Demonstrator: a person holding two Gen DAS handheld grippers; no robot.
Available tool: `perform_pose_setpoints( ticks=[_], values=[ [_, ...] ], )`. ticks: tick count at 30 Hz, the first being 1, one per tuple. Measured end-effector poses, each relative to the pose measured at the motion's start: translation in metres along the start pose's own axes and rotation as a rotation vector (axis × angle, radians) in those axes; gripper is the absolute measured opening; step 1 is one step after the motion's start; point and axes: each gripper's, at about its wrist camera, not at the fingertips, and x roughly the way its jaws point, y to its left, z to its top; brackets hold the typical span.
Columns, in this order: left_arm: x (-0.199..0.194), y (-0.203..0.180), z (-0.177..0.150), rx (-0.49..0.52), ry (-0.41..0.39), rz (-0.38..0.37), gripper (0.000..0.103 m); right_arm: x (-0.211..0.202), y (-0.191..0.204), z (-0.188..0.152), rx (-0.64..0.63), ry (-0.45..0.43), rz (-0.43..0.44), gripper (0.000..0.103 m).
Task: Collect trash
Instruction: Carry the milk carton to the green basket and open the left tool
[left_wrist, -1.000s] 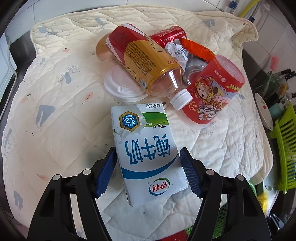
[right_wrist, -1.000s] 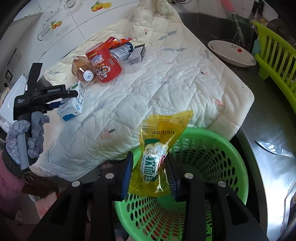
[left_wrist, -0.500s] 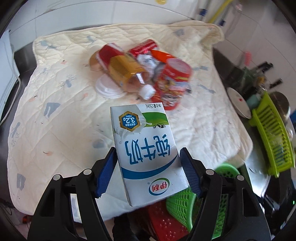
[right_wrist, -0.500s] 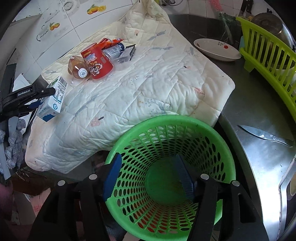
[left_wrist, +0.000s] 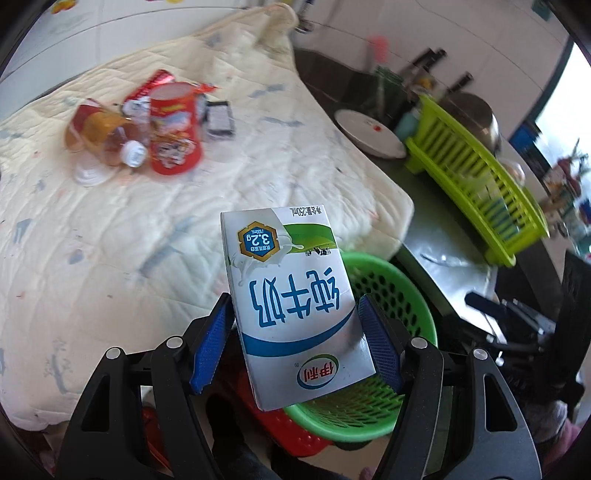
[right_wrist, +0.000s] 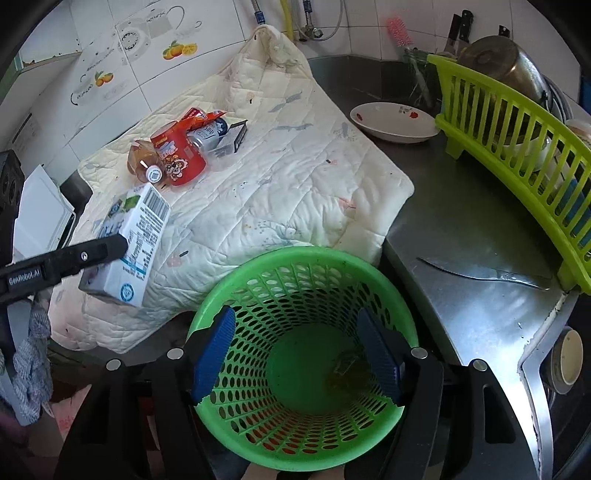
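Note:
My left gripper (left_wrist: 295, 343) is shut on a white and blue milk carton (left_wrist: 291, 299) and holds it in the air, left of and above the green basket (left_wrist: 402, 295). The carton (right_wrist: 129, 243) also shows in the right wrist view. My right gripper (right_wrist: 297, 354) is open and empty, right over the basket (right_wrist: 258, 269). A yellow wrapper (right_wrist: 345, 369) lies at the basket's bottom. A pile of trash stays on the quilted cloth (right_wrist: 295, 173): a red cup (right_wrist: 181, 158), a bottle (right_wrist: 146, 164), cans and wrappers.
A white dish (right_wrist: 391, 122) and a green dish rack (right_wrist: 517, 147) stand on the steel counter at the right. A knife (right_wrist: 484, 273) lies beside the basket. A red basket (left_wrist: 291, 432) sits under the left gripper.
My right gripper opened and the yellow wrapper dropped into the green basket. My left gripper lifted the milk carton off the cloth and carried it to the right, toward the basket.

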Motion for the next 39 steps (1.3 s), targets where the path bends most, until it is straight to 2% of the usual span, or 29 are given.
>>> perform_pose_setpoints(
  ticks=[10,17,20,22,25,31,39],
  values=[
    [0.058,-0.052,-0.032,0.111,0.153,-0.077,0.069,-0.035,-0.039,-0.016,0.082,-0.060,-0.058,0.068],
    [0.076,-0.089,-0.041,0.178,0.186,-0.141,0.071,-0.052,-0.056,-0.028,0.120,-0.080,-0.082,0.068],
    [0.078,-0.100,-0.040,0.181,0.180,-0.184,0.073,-0.056,-0.061,-0.032,0.133,-0.087,-0.084,0.068],
    [0.079,-0.105,-0.040,0.183,0.179,-0.209,0.079,-0.057,-0.063,-0.033,0.138,-0.088,-0.087,0.068],
    [0.080,-0.107,-0.042,0.178,0.179,-0.225,0.079,-0.059,-0.064,-0.036,0.143,-0.087,-0.082,0.068],
    [0.069,-0.096,-0.039,0.153,0.151,-0.197,0.079,-0.056,-0.059,-0.034,0.123,-0.084,-0.062,0.068],
    [0.039,-0.064,-0.025,0.126,0.057,-0.109,0.079,-0.042,-0.038,-0.021,0.071,-0.072,-0.023,0.068]
  ],
)
